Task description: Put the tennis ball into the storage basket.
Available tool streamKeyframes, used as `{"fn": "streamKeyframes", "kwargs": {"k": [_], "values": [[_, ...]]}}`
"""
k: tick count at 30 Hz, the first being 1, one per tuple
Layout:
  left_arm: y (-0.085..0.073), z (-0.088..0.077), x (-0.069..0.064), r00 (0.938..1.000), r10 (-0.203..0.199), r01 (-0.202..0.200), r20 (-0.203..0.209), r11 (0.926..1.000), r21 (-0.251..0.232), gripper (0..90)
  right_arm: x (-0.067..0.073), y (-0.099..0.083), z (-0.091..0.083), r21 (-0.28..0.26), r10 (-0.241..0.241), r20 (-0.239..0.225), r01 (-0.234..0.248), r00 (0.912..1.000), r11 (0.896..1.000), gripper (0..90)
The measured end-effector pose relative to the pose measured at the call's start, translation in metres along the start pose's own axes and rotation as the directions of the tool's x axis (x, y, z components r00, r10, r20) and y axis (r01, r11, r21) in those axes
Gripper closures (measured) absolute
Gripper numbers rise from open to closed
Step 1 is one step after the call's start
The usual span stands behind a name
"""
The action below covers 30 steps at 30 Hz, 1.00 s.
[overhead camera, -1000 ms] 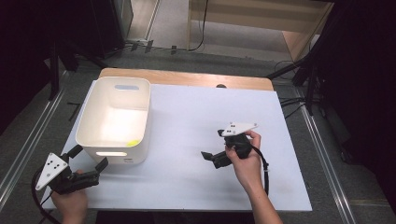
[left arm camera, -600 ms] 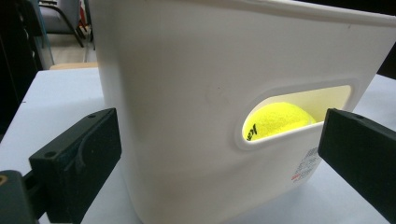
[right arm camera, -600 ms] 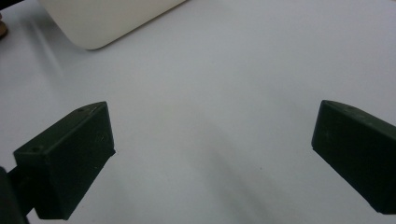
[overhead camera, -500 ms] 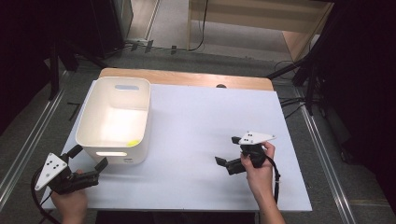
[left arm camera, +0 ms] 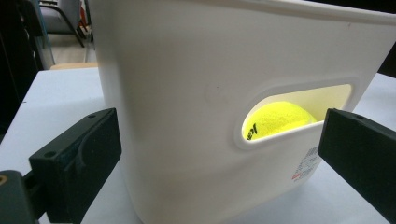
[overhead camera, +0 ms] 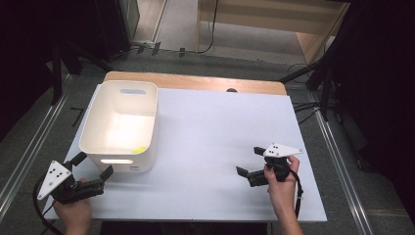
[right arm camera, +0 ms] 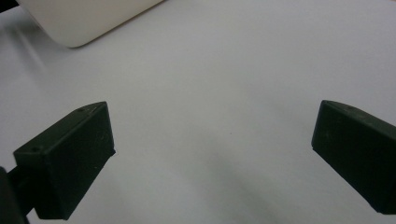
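Observation:
A white plastic bin (overhead camera: 87, 123) stands on the left of the white table (overhead camera: 215, 127). A yellow tennis ball (overhead camera: 140, 150) lies in its near right corner. The ball (left arm camera: 278, 120) also shows through the bin's (left arm camera: 177, 93) handle slot in the left gripper view. My left gripper (overhead camera: 93, 165) sits open just in front of the bin's near wall, jaws spread wide with nothing between them. My right gripper (overhead camera: 250, 161) hovers open over bare table at the near right, pointing left toward the bin. It (right arm camera: 212, 144) is empty, and a bin corner (right arm camera: 84, 18) shows far off.
A wooden board (overhead camera: 195, 82) runs along the table's far edge. Metal rails (overhead camera: 29, 147) flank both sides, with cables on the floor at the far right. Bare white surface lies between the bin and my right gripper.
My right gripper has moved right and nearer the table's front edge, staying open. The left gripper and the bin have not moved.

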State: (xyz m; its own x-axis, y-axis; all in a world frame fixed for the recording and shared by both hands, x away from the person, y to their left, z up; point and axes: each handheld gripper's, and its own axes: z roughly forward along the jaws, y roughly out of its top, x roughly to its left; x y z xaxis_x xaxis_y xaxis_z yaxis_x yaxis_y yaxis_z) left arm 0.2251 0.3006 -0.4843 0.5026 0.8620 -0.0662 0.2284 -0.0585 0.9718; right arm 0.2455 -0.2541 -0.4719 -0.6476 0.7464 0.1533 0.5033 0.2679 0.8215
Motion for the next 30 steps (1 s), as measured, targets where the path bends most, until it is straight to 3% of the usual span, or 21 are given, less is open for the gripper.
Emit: {"fn": "streamKeyframes", "kwargs": {"k": [24,30], "values": [[0.000,-0.001,0.001,1.0000,-0.002,0.002,0.003,1.0000,-0.007,0.0,-0.022,-0.050,-0.045,-0.085,0.099,0.064,-0.093,0.9930,0.992,0.0],[0.000,-0.001,0.001,1.0000,-0.002,0.002,0.006,1.0000,-0.006,0.0,-0.029,-0.064,-0.055,-0.125,0.101,0.084,-0.090,0.9914,0.988,0.0]]}}
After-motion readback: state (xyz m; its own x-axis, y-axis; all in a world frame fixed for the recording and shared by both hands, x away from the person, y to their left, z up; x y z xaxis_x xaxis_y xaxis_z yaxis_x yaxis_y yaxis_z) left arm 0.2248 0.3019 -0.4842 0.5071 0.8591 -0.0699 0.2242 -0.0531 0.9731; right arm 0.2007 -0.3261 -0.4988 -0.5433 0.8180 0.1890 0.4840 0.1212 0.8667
